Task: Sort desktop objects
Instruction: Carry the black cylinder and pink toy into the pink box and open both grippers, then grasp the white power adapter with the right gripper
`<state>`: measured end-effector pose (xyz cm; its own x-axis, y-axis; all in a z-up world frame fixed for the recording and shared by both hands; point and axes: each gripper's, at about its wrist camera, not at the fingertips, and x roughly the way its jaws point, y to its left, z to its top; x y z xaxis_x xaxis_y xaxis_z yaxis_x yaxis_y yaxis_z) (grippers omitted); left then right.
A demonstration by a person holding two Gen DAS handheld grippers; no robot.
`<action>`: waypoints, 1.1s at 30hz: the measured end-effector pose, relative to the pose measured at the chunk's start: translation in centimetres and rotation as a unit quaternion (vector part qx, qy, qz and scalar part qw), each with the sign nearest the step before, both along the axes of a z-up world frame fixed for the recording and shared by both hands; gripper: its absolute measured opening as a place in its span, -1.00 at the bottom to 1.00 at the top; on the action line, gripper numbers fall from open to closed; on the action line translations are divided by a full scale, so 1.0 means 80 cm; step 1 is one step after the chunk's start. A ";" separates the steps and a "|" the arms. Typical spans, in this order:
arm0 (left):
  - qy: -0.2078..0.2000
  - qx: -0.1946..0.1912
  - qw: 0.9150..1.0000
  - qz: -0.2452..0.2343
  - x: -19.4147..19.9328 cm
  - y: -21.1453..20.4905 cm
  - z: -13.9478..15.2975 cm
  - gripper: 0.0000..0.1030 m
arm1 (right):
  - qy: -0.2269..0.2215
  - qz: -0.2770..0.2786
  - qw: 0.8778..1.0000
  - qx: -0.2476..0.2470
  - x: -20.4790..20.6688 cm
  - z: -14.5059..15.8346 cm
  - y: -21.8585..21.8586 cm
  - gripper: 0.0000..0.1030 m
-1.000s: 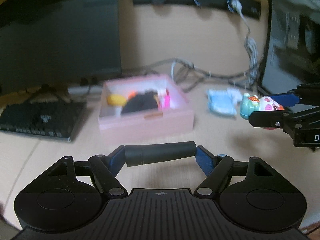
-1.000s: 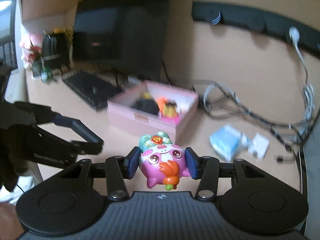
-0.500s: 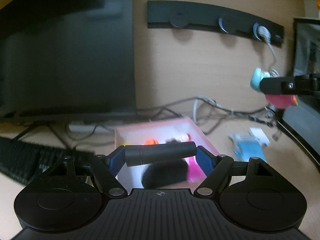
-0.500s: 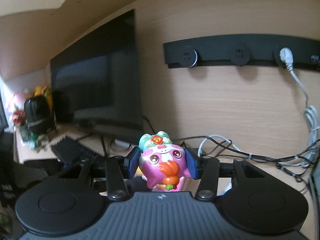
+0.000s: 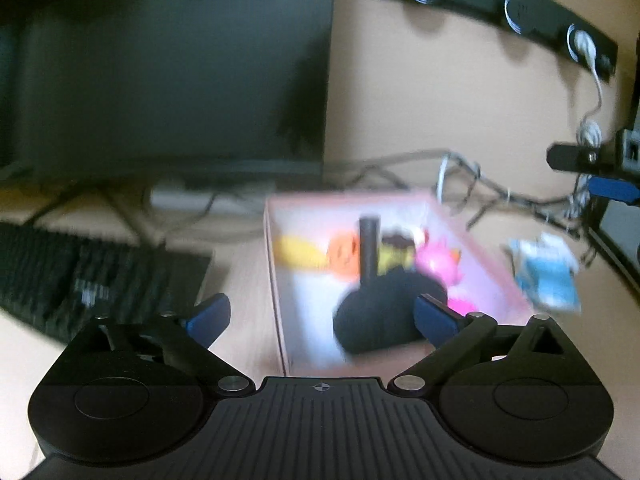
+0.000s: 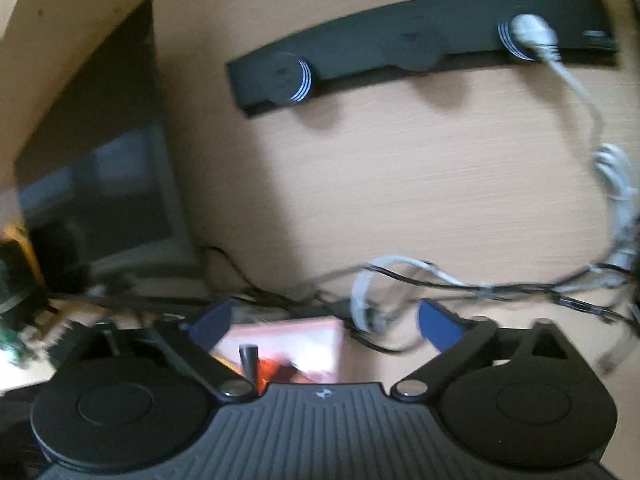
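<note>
One pink box [image 5: 486, 258] sits on the desk [image 5: 244, 280], seen past your left tongs [image 5: 322, 314], which are spread wide with nothing between the blue pads. One black cylinder [image 5: 368, 246] stands in the box, long axis upright, its top end pointing up and a little toward the wall; its lower end meets a dark rounded mass [image 5: 384, 320] that is too blurred to name. Beside it in the box you have one yellow item [image 5: 298, 252], one orange item [image 5: 344, 250] and one pink toy [image 5: 438, 266], all blurred. One blue packet [image 5: 548, 270] lies on the desk to the right of the box, apart from it. One keyboard [image 5: 92, 272] lies left of it. Your right tongs [image 6: 324, 322] are also spread and hold nothing; below them the box [image 6: 298, 336] and the cylinder [image 6: 248, 360] show again. One black socket strip [image 6: 400, 54] is on the wall, with three round outlets and one white plug [image 6: 532, 34] in it.
</note>
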<state>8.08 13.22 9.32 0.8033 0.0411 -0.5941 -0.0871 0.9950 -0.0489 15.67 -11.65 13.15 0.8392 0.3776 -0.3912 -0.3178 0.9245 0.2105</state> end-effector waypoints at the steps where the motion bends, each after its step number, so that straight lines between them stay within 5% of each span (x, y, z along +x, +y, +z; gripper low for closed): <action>1: 0.008 -0.004 1.000 0.003 -0.008 -0.004 -0.005 0.98 | 0.009 0.000 1.000 -0.017 -0.007 -0.010 -0.003 1.00; 7: 0.048 -0.045 0.998 0.018 -0.051 -0.031 -0.029 1.00 | 0.039 0.003 0.993 -0.110 -0.044 -0.073 -0.025 1.00; 13: 0.069 -0.048 0.996 -0.006 -0.071 -0.067 -0.035 1.00 | 0.017 -0.048 0.986 -0.157 -0.018 -0.089 -0.043 1.00; 14: 0.069 -0.046 0.996 -0.009 -0.075 -0.072 -0.034 1.00 | 0.014 -0.061 0.986 -0.156 -0.009 -0.088 -0.048 0.99; 18: 0.077 -0.037 0.996 -0.022 -0.095 -0.086 -0.030 1.00 | 0.059 -0.119 0.983 -0.124 0.070 -0.088 -0.078 0.44; 22: 0.091 -0.030 0.995 -0.024 -0.115 -0.091 -0.033 1.00 | 0.100 -0.180 0.974 -0.097 0.141 -0.102 -0.108 0.43; 25: 0.096 -0.025 0.995 -0.022 -0.124 -0.095 -0.034 1.00 | 0.153 -0.147 0.974 -0.076 0.175 -0.117 -0.120 0.43; 29: 0.100 -0.024 0.995 -0.017 -0.130 -0.099 -0.033 1.00 | 0.162 -0.134 0.971 -0.113 0.181 -0.128 -0.117 -0.02; 33: 0.092 -0.024 0.995 -0.027 -0.129 -0.108 -0.031 1.00 | 0.167 -0.137 0.971 -0.104 0.146 -0.122 -0.133 -0.08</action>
<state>-2.24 4.54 6.86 0.6804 -0.0306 -0.7322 -0.0456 0.9954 -0.0839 27.37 -22.32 3.38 0.7100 0.0425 -0.7029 -0.0007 0.9982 0.0596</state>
